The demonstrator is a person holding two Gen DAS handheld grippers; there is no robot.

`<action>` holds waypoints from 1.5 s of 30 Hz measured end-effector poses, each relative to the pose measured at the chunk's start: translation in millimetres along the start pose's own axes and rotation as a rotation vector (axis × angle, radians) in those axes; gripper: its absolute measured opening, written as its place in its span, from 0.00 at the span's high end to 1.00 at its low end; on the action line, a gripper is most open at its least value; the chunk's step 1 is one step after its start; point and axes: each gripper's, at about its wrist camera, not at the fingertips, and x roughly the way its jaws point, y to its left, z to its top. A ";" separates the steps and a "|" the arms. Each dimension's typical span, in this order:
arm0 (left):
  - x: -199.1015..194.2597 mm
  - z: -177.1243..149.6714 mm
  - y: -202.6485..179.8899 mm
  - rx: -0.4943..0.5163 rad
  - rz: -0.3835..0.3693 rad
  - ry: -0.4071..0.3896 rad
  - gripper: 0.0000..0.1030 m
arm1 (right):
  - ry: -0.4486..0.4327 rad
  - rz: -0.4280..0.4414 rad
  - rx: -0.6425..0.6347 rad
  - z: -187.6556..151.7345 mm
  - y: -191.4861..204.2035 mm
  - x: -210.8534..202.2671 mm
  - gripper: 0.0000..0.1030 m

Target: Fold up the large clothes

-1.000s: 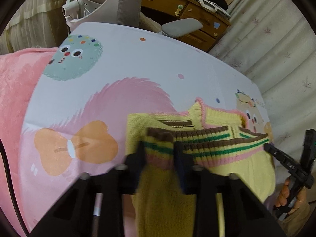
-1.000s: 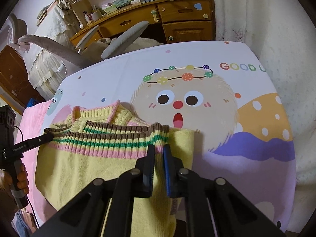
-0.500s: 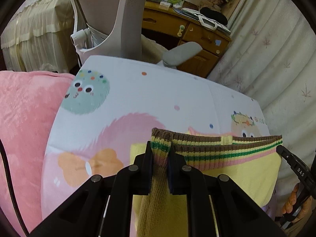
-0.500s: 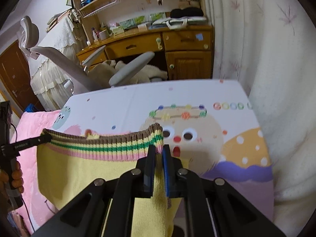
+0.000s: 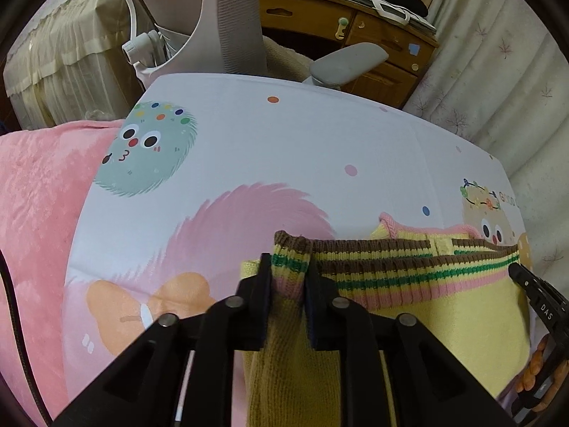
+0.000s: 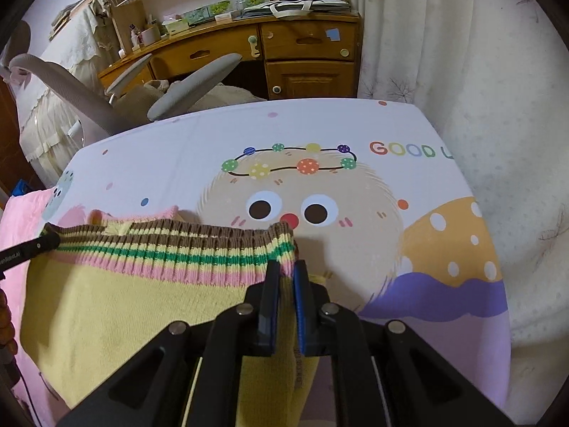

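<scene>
Both grippers have the yellow sweater (image 6: 117,302) by its striped hem (image 6: 170,249), stretched between them above the bed (image 6: 320,131) with its cartoon sheet. The left gripper (image 5: 288,284) clamps the bunched left corner of the hem; its jaws have just eased a little wider, yet the knit still fills the gap between them. The right gripper (image 6: 286,277) pinches the right corner, jaws nearly together with only cloth between. The sweater's pink collar (image 5: 391,222) peeks out behind the hem. Its lower part drops out of sight under the grippers, so how it lies there I can't tell. A wooden desk (image 6: 309,46) stands beyond the bed, with a bag (image 6: 295,5) and papers on top and its drawers closed. A pink blanket (image 5: 39,192) is cut off at the left edge.
</scene>
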 end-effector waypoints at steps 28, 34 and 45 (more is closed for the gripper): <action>-133.0 -36.1 -12.0 -0.078 0.036 -0.050 0.16 | -0.160 0.180 0.028 -15.8 48.5 -136.7 0.51; -133.8 -63.6 -18.0 -0.077 0.012 -0.030 0.16 | -0.197 0.129 -0.017 -34.4 59.7 -142.4 0.51; -99.2 -107.1 -12.9 -0.151 -0.023 0.054 0.16 | -0.199 0.124 -0.118 -64.0 83.7 -125.1 0.52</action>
